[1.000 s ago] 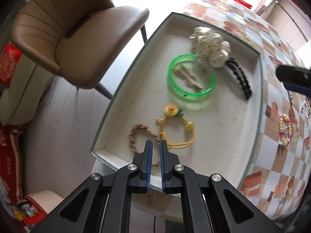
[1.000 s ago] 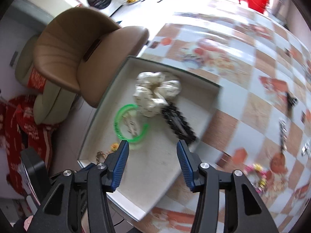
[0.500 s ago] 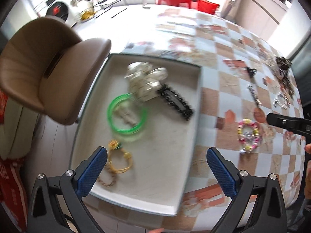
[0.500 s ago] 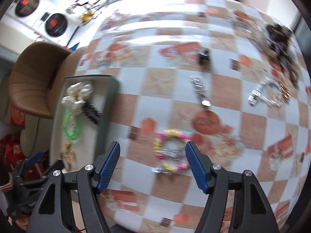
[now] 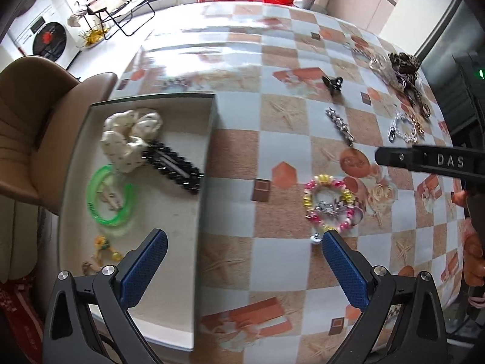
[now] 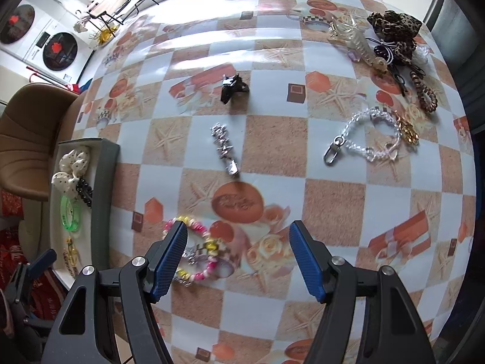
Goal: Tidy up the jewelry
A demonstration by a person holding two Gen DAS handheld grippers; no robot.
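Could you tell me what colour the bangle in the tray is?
Bright green bangle, clearest in the left wrist view.

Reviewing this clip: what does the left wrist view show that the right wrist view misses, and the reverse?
Only the left wrist view shows the tray's whole floor with the long black beaded hair clip fully visible. Only the right wrist view shows the brown coiled hair tie and checkered ring at the far edge. Both show the grey shallow tray, green plastic bangle, pink-and-yellow beaded bracelet, small black claw clip and silver rhinestone barrette.
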